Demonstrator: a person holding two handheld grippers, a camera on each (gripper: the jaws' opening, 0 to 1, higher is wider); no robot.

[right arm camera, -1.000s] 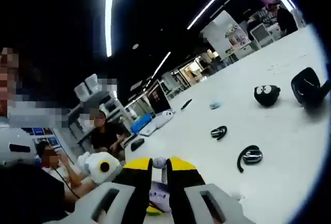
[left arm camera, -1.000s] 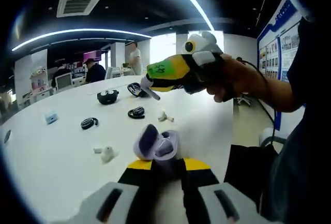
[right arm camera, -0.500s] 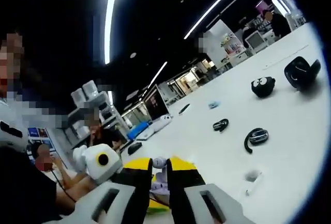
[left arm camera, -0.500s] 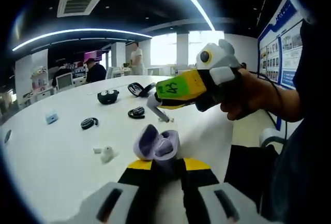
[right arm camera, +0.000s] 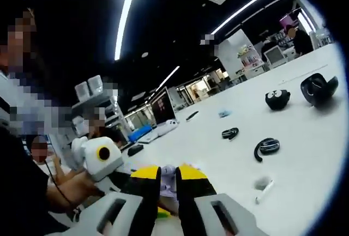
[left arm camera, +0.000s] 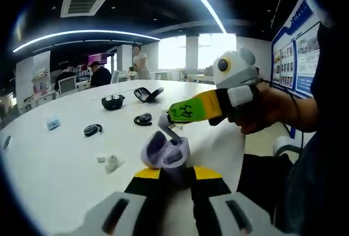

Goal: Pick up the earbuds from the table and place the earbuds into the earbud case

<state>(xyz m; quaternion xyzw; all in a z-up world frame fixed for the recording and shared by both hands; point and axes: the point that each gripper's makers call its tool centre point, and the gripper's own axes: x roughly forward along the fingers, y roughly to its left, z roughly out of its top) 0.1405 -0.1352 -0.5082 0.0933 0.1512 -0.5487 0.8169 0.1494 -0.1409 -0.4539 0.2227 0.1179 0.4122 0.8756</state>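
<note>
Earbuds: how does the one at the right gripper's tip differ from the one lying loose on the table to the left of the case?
The earbud in the right gripper is pinched in its shut jaws, off the table, stem slanting down toward the open lilac case; the loose earbud lies flat on the white table, apart from the case and untouched. The held one looks greyer, the loose one whiter, perhaps only from lighting. Both are small, stemmed and out of the case, which the left gripper holds.

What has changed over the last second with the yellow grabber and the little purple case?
The right gripper, pinching a white earbud, came down until the earbud reached the open purple case. The left gripper kept hold of the case; the other earbud stayed on the table.
</note>
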